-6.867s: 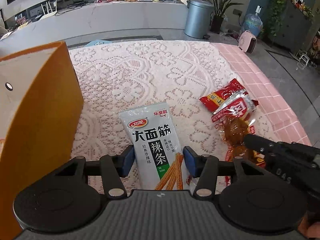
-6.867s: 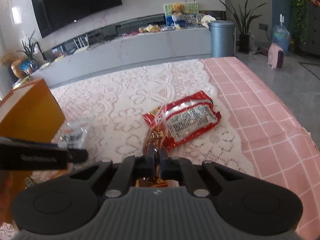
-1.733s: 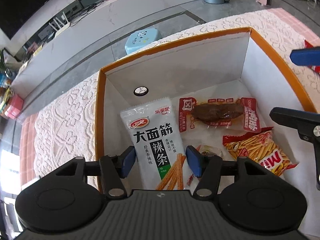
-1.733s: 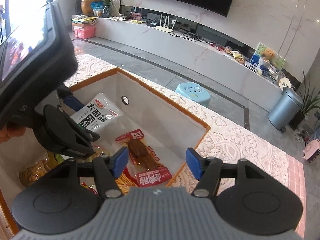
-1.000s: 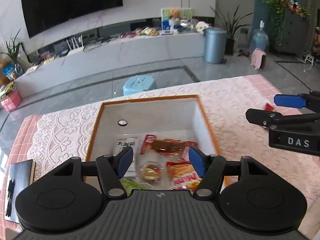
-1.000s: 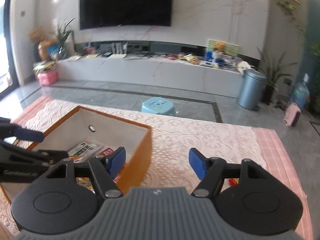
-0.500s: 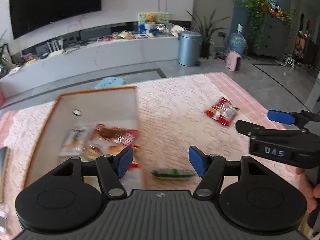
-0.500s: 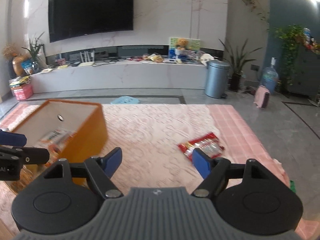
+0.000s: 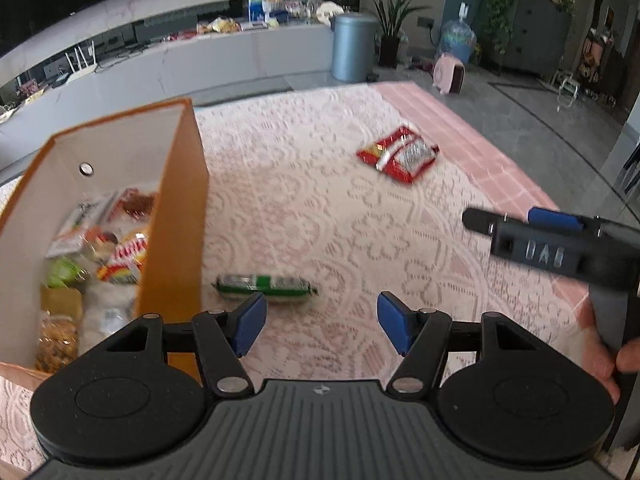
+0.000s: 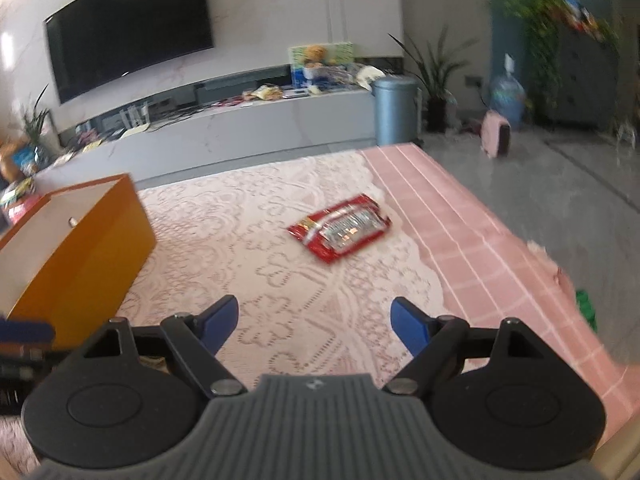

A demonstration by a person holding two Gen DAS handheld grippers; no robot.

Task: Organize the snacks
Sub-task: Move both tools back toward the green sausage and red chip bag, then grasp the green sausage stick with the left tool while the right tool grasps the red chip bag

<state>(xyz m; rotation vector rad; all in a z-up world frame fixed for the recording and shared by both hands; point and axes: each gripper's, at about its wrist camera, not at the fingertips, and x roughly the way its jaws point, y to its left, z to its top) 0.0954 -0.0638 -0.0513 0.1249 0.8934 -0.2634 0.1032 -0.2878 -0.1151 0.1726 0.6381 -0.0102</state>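
Left wrist view: the left tongs [image 9: 320, 322] stand spread and empty over the tabletop [image 9: 304, 184]. A green snack roll [image 9: 266, 286] lies just beside the orange box [image 9: 176, 216]; it looks light and slippery, best pinched across its middle.

Right wrist view: the right tongs [image 10: 314, 322], just widened, hold nothing. The red packet [image 10: 340, 232] lies ahead (crinkly, soft); grip its flat edge.

Home living room: wall-mounted TV [image 10: 128, 28] over long low media console [image 10: 256, 120] cluttered with odds and ends, potted plant [image 10: 434, 76] beside grey pedal bin [image 10: 394, 108], lace-covered pink table [image 10: 460, 216] in front, grey tiled floor [image 10: 560, 176].
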